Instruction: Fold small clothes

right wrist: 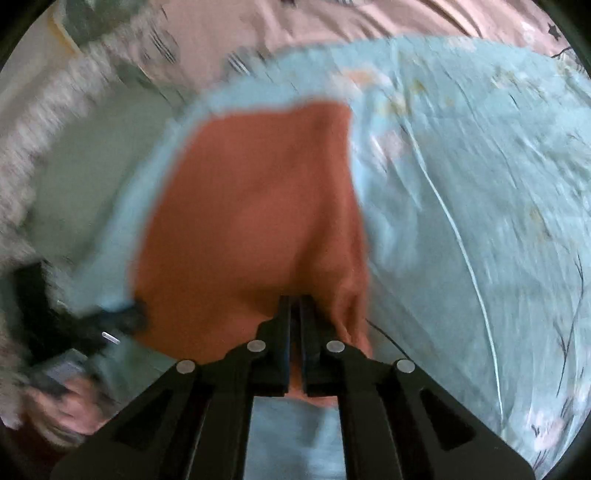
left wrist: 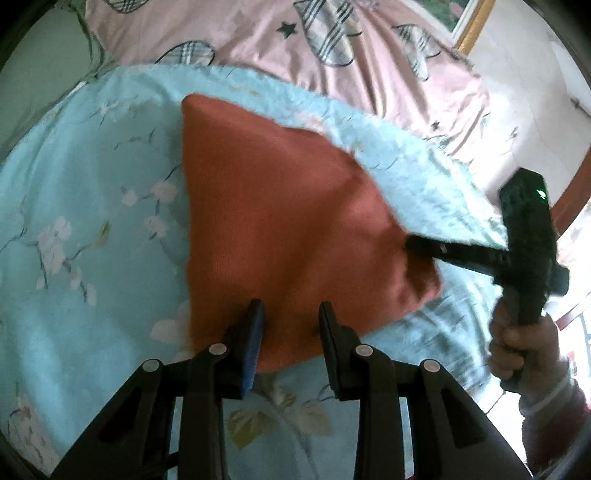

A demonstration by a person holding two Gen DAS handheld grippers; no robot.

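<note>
We see a rust cloth (left wrist: 280, 221) lying on a light blue floral quilt (left wrist: 92, 221), which is spread over a pink sheet (left wrist: 369, 74) with plaid shapes and black stars. In the left wrist view the cloth sits in the middle of the quilt, with a straight left edge, a far corner pointing up and away, and a slanting right edge that runs down toward the near right. Our left gripper (left wrist: 291, 314) hovers at the cloth's near edge with its jaws parted; the cloth shows in the gap between the fingers (left wrist: 255, 332), and we cannot tell whether the pads touch it, so nothing looks gripped there. Our right gripper (right wrist: 294, 301) has its jaws drawn together on the near right part of the cloth, and the fabric bunches into folds just right of the tips and shows through the narrow slit between the fingers (right wrist: 280, 332). The left wrist view shows the same right gripper (left wrist: 417, 245) coming in from the right, its tips at the cloth's right corner, held by a hand (left wrist: 524, 347) in a fuzzy pink sleeve (left wrist: 554, 424). The right wrist view is blurred, especially toward the left, where the left gripper (right wrist: 125, 317) appears as a dark smear at the cloth's near left edge with a hand (right wrist: 66, 410) below it. A pale wall (left wrist: 517, 92) and a gold frame edge (left wrist: 472, 26) lie far right.
</note>
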